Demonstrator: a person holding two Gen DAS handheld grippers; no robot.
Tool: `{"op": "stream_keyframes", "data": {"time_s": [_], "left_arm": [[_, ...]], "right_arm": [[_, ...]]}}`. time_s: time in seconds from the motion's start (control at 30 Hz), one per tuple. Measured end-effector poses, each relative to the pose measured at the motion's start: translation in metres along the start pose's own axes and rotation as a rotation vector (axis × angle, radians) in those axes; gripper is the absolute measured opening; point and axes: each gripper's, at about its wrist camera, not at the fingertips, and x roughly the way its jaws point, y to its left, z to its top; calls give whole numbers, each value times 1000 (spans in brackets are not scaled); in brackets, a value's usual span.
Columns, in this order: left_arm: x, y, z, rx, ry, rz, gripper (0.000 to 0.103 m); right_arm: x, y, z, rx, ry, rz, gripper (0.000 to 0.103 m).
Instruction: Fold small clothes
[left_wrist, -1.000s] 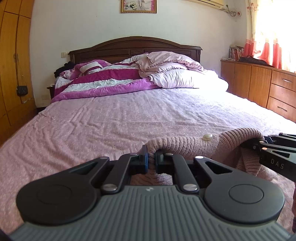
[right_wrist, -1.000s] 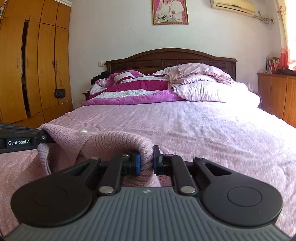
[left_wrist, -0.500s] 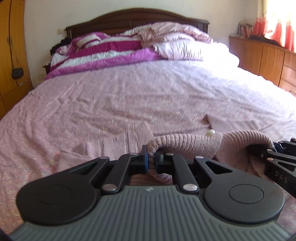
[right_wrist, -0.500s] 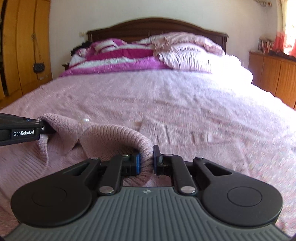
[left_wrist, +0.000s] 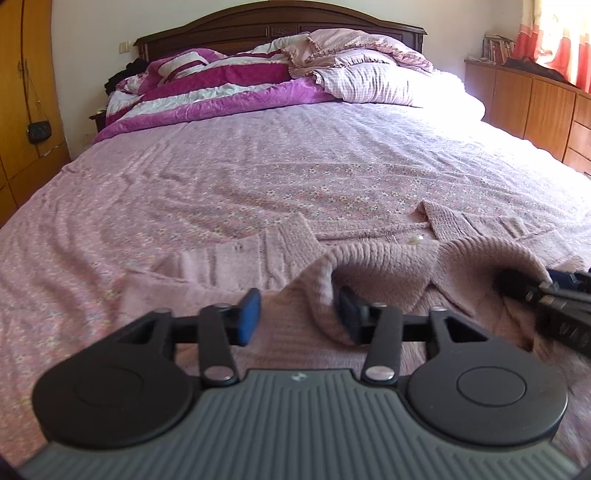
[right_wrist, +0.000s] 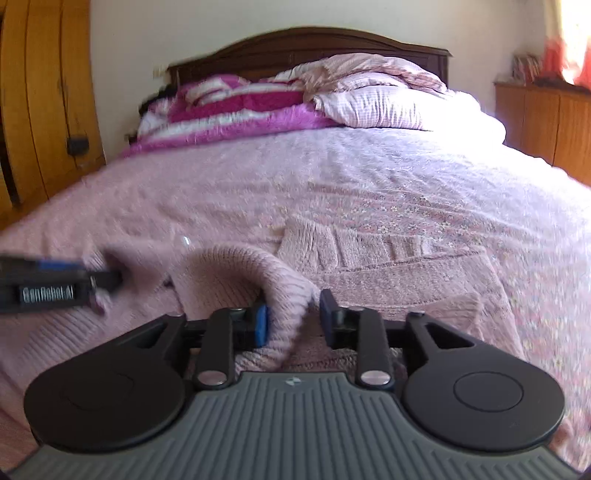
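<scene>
1. Fingers (left_wrist: 248, 316) of the left gripper (left_wrist: 299, 314) stand spread, a raised fold of the pink knit sweater (left_wrist: 388, 266) against the right one.
2. Right gripper (right_wrist: 293, 317) fingers (right_wrist: 260, 325) are likewise apart, the fold (thick ribbed edge) draped between them.
3. Beyond the sweater, which lies on the bed (left_wrist: 258, 166), a purple quilt (left_wrist: 221, 92) is heaped by the headboard.

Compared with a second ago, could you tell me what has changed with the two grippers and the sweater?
Both grippers have opened: the left gripper and right gripper were clamped on the pink knitted sweater's folded edge and have let it go. The edge was carried forward and down onto the bed, over the sweater's far part. The quilt and pillows stayed put.
</scene>
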Motion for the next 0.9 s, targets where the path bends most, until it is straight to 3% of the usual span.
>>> {"op": "stream_keyframes", "data": {"time_s": [0.07,0.23,0.5,0.9], "left_arm": [[-12,2,-2,7,9,-18,53],[-48,6,-16,34,-2,-27,56],[-91,10,-37,109,-17,-25,57],[-87,-5,-61,304,50,-51,57]], "right_arm": [[-17,-7,2,36,-20,9,46],[-59,-14,-3,21,-55,18,52],[-97,-4,-24,-101,-50,79,60],[-97,34,-45,-305,1,114,63]]}}
